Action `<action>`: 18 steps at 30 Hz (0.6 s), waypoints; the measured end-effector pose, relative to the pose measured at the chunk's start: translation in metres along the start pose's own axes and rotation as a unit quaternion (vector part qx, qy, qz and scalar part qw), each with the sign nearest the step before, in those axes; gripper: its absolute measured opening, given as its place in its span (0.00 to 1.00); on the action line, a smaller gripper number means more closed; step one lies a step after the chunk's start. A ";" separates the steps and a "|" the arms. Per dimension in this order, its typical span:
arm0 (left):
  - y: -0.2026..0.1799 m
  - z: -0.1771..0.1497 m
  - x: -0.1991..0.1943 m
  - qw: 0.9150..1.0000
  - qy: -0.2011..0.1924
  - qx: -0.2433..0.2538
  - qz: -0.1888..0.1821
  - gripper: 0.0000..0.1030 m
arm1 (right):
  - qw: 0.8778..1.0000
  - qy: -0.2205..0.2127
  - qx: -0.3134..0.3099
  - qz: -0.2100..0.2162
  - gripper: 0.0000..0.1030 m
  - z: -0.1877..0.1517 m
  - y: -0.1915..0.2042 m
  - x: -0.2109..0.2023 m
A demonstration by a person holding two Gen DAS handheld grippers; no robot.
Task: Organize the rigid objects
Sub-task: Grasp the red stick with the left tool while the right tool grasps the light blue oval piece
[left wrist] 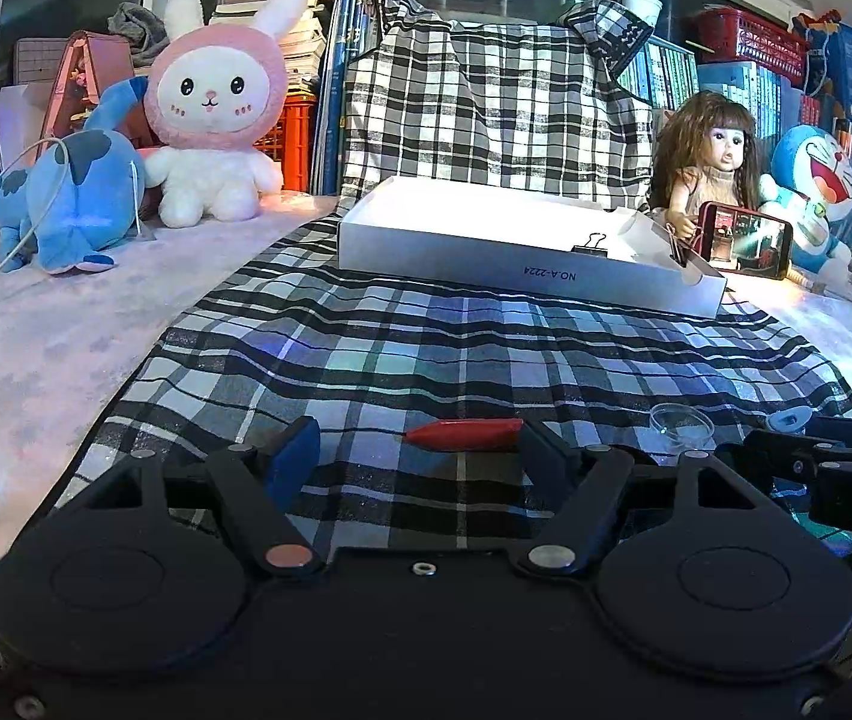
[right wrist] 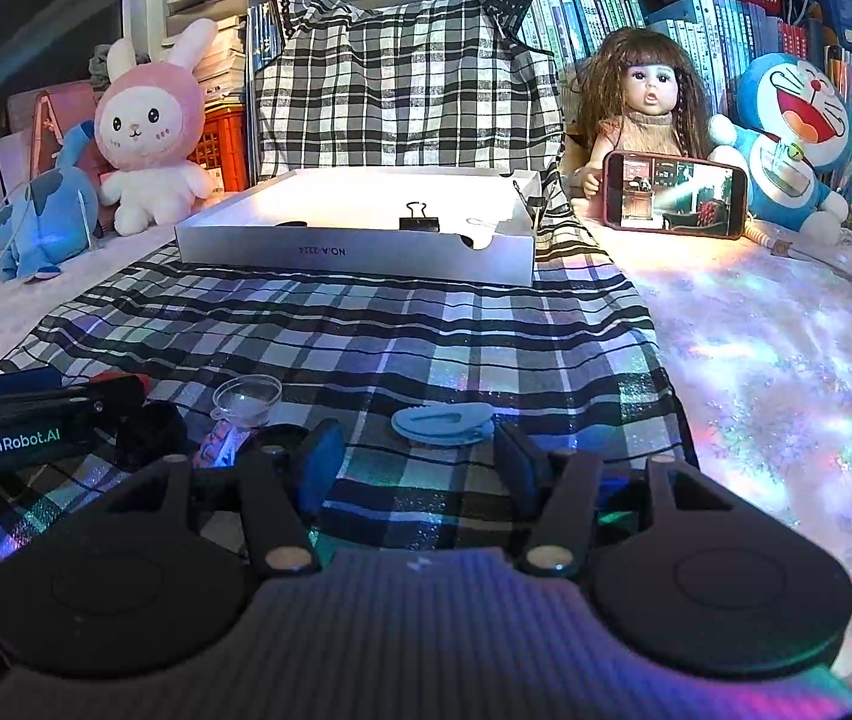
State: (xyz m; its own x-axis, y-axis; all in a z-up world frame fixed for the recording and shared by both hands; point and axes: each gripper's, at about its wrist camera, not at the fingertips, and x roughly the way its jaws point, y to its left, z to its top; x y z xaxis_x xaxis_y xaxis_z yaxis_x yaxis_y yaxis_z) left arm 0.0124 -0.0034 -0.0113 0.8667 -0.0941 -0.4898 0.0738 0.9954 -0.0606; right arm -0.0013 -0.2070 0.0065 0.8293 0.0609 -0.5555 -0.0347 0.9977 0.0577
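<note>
1. Resting low over the checked cloth, the left gripper has its fingers apart around a red clip, pads not pressing it.
2. The right gripper is likewise spread, with a blue clip lying just ahead between its fingers.
3. A clear dish sits between the two grippers.
4. The white box farther back holds a black binder clip.

I'm looking at a pale, glittery tabletop running across both views. A black-and-white checked cloth is lying down its centre. Sitting directly on the bare surface are a pink rabbit plush and blue plush at upper left, a doll and phone at upper right.
</note>
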 end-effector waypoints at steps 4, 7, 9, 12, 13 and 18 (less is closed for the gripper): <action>-0.001 0.004 0.002 1.000 0.006 -0.006 -0.005 0.66 | 1.000 -0.004 -0.009 -0.008 0.67 0.002 0.001 0.003; -0.004 0.006 0.002 1.000 0.013 -0.011 -0.014 0.65 | 1.000 -0.006 -0.018 -0.015 0.67 0.002 -0.001 0.005; -0.006 0.007 0.001 1.000 0.017 -0.013 -0.018 0.64 | 1.000 -0.007 -0.020 -0.016 0.67 0.003 -0.002 0.006; -0.008 0.010 0.003 0.999 0.022 -0.019 -0.020 0.63 | 1.000 -0.007 -0.024 -0.018 0.67 0.004 -0.004 0.008; -0.009 0.010 0.004 0.999 0.022 -0.020 -0.021 0.62 | 0.999 -0.008 -0.026 -0.018 0.67 0.004 -0.004 0.008; -0.013 0.012 0.010 0.999 0.023 -0.008 -0.023 0.53 | 0.999 -0.009 -0.041 -0.019 0.67 0.005 -0.004 0.010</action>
State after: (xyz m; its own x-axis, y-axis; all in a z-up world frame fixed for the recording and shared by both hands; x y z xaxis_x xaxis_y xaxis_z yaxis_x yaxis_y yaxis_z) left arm 0.0265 -0.0168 -0.0052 0.8392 -0.1415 -0.5251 0.1051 0.9896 -0.0986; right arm 0.0096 -0.2105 0.0052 0.8407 0.0223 -0.5411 -0.0473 0.9984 -0.0323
